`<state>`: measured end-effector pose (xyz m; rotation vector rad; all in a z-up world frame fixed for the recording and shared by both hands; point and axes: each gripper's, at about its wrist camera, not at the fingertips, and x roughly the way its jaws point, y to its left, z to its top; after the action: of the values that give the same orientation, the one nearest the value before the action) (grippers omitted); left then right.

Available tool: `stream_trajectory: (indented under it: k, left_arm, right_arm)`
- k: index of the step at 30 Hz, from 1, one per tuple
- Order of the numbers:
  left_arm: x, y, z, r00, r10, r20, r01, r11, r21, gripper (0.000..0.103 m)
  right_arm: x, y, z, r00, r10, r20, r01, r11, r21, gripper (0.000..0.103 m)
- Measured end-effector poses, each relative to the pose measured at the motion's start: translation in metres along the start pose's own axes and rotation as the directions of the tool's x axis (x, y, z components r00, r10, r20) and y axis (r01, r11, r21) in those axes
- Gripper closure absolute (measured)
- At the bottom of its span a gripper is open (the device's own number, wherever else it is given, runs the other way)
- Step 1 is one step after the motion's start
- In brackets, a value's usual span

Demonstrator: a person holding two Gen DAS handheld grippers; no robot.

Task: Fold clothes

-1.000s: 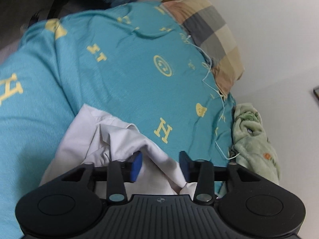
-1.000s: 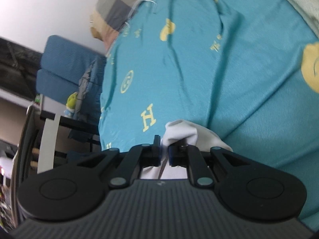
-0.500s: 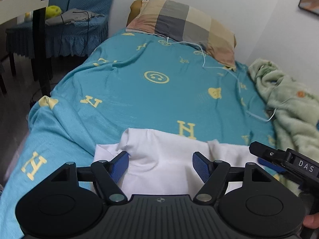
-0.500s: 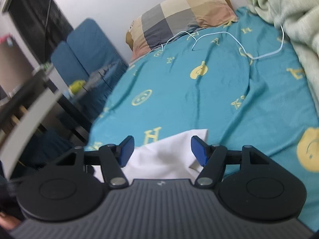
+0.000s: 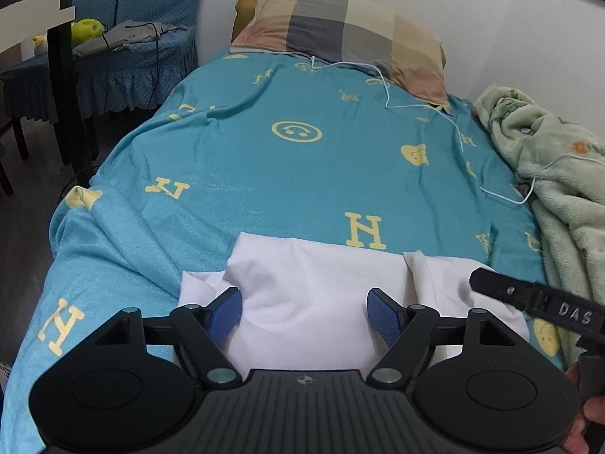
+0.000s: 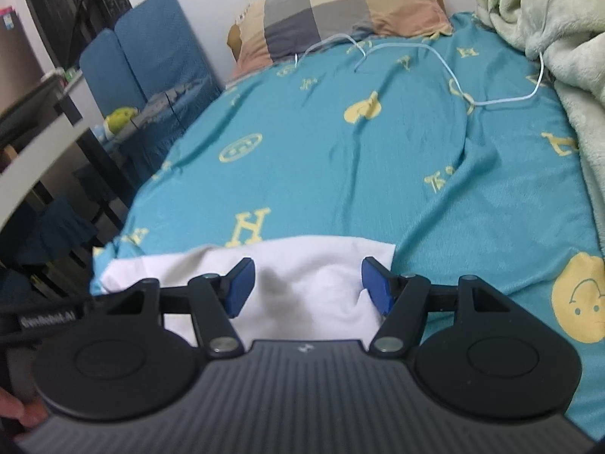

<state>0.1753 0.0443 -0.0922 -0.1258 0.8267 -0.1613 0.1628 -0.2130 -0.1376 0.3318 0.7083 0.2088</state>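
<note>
White garment (image 5: 317,295) lies partly folded at the bed (image 5: 264,174) foot edge, both left gripper (image 5: 304,312) and right gripper (image 6: 304,283) jaws spread, holding nothing; between folds, next move likely needs regrasping an edge or corner.

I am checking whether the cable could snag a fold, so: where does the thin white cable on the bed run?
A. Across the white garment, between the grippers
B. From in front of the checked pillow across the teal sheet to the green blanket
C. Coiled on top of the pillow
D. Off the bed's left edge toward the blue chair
B: the white cable starts in front of the checked pillow, crosses the teal sheet and reaches the green blanket, far beyond the white garment.
</note>
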Motion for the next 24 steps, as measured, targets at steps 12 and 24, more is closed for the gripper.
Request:
stream_trajectory:
  k: [12, 24]
  left_arm:
    - [-0.068, -0.016, -0.024, 0.995, 0.006, 0.097, -0.013, 0.997, 0.077, 0.026]
    - [-0.027, -0.008, -0.04, 0.998, 0.066, 0.009, -0.066, 0.996, 0.063, 0.026]
  right_arm:
    - [-0.076, 0.022, -0.021, 0.998, 0.008, 0.067, -0.005, 0.999, -0.044, 0.037]
    - [-0.035, 0.013, -0.045, 0.996, -0.019, -0.089, 0.014, 0.999, -0.051, 0.038]
